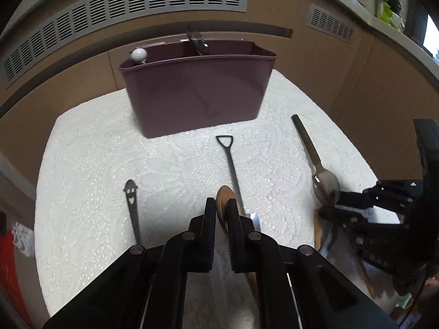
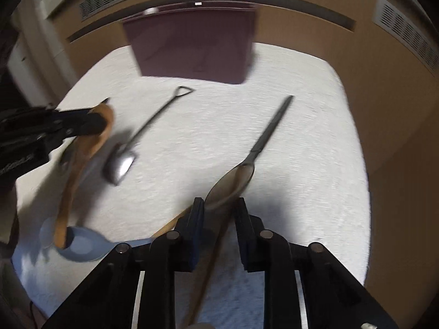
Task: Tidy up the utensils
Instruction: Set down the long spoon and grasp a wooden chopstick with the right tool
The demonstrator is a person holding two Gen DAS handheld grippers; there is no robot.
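Note:
My left gripper [image 1: 221, 205] is shut on the bowl of a wooden spoon [image 1: 223, 193], whose handle runs back under the fingers. The right wrist view shows the same grip, left gripper [image 2: 94, 122] on the wooden spoon [image 2: 82, 148]. My right gripper [image 2: 220, 211] stands open, the tip of a large metal spoon [image 2: 233, 181] lying between its fingertips and a thin wooden stick [image 2: 211, 260] running under the gap. A maroon caddy [image 1: 197, 90] stands at the back. A shovel-shaped spoon [image 1: 229, 153] and a smiley-handled utensil [image 1: 131, 194] lie on the white mat [image 1: 96, 150].
The caddy holds a white-knobbed utensil [image 1: 138, 54] and a dark one [image 1: 197, 41]. A pale blue spoon [image 2: 79, 244] lies at the near left in the right wrist view. A brown panel with vent grilles [image 1: 123, 2] rises close behind the mat.

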